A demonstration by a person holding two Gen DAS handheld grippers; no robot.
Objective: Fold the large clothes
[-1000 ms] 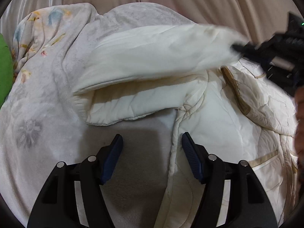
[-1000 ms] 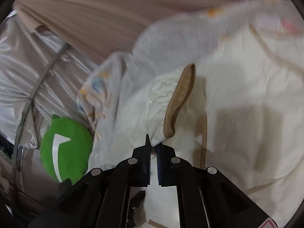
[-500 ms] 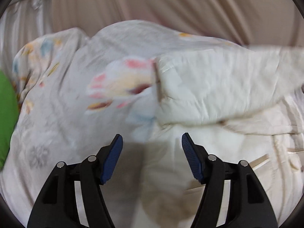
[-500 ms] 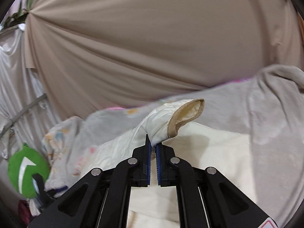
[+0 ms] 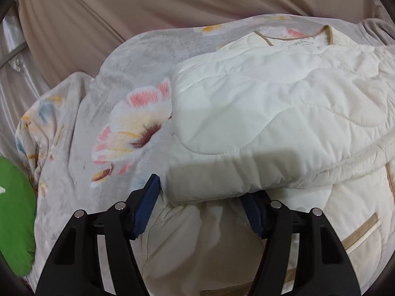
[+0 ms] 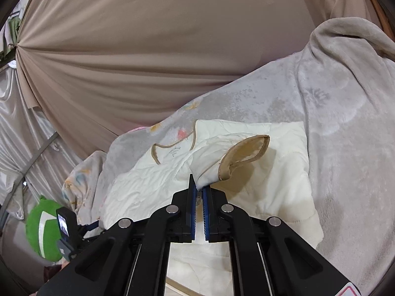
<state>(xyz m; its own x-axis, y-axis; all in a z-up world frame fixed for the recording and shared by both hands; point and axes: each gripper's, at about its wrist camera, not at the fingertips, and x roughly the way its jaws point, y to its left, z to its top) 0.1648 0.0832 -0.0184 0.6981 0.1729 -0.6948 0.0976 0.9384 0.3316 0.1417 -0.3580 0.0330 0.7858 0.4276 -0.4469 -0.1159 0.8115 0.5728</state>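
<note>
Garment: a cream quilted jacket (image 5: 271, 113) fills the centre and right of the left wrist view, lying on a grey floral blanket (image 5: 81, 128); its neckline with tan piping sits at the upper right of that frame.
Sleeve: the sleeve (image 6: 212, 162) is drawn across the jacket body, its tan cuff (image 6: 244, 155) standing open just above centre in the right wrist view.
Right gripper: the right gripper (image 6: 199, 190) pinches the sleeve just behind the cuff, its jaws almost together with only cloth between them.
Left gripper: the left gripper (image 5: 201, 197) has its fingers spread wide at the bottom centre of its frame, gripping nothing; the folded edge of the jacket hangs over the gap, hiding the right finger's tip.
Risk, slipping: the pinch looks shallow, on a thin bite of slick fabric, so a tug could pull the sleeve free and let it flop back.
Risk, dragging: pulling the sleeve further may shift the whole jacket on the soft blanket, since nothing pins it.
Risk, bulk: the padded layers may spring open once released, leaving the fold uneven.
Surroundings: a green cushion (image 5: 12, 212) lies at the lower left edge, well apart from the jacket.
</note>
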